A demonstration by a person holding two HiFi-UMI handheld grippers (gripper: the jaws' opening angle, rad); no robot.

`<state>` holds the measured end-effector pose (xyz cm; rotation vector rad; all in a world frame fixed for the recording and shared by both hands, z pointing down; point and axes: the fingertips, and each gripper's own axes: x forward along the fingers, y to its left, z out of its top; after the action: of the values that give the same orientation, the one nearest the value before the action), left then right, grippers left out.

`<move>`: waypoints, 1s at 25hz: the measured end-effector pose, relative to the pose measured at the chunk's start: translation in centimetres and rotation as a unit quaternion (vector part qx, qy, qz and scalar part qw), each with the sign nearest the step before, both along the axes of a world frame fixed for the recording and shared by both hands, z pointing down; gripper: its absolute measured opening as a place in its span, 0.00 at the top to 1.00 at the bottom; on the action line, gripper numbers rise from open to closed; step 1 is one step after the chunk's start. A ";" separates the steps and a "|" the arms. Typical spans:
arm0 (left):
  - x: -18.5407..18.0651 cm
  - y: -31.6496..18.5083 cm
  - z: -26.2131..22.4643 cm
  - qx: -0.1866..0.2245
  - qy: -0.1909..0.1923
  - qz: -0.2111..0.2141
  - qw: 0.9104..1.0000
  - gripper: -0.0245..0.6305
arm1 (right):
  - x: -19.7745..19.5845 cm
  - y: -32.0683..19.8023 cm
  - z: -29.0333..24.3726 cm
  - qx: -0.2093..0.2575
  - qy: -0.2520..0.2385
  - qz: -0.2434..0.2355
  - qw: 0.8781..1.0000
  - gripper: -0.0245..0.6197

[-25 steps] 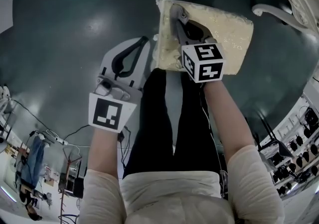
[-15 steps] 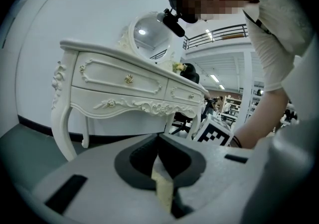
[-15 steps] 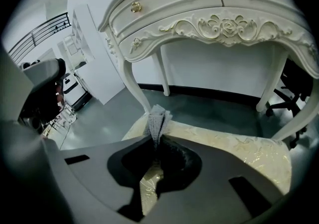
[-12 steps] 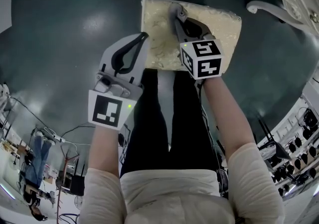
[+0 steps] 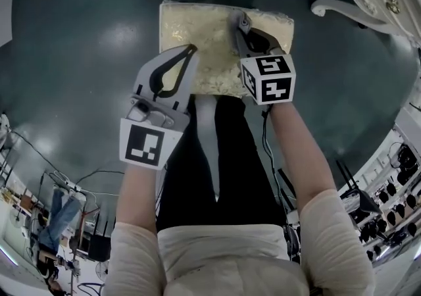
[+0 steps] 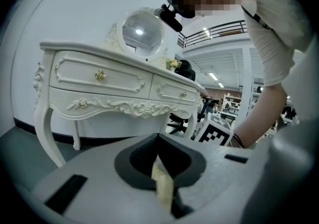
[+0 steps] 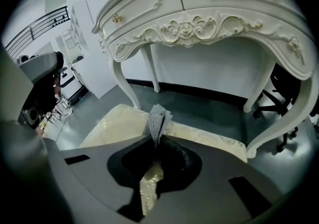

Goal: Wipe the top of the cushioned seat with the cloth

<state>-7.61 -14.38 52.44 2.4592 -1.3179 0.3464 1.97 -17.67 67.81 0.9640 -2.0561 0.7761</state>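
Fingers of right gripper (image 7: 158,137) pinch cloth (image 7: 157,120) over cushioned seat (image 7: 112,126); left gripper (image 6: 158,141) fully closed.

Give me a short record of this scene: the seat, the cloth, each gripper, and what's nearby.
seat: cream cushioned seat on a dark floor
cloth: grey cloth, bunched, sticking out past the jaw tips; contact with the seat unclear
right gripper: shut on the cloth, over the seat's right part
left gripper: jaws together, nothing held, over the seat's near left edge
nearby: white carved dressing table beyond the seat
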 end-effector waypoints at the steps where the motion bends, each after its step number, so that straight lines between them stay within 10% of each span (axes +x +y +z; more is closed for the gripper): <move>1: 0.6 0.0 -0.1 0.001 -0.002 0.001 1.000 0.96 | 0.9 -0.1 -0.1 0.002 0.004 0.002 1.000 0.92; 25: 14.2 0.5 0.2 -0.003 -0.003 0.037 0.999 0.96 | 18.1 -0.7 0.7 -0.012 0.045 0.082 0.996 0.92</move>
<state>6.55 -13.85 52.67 2.5087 -1.2295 0.3751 20.04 -18.39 68.49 1.1437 -1.9034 0.8254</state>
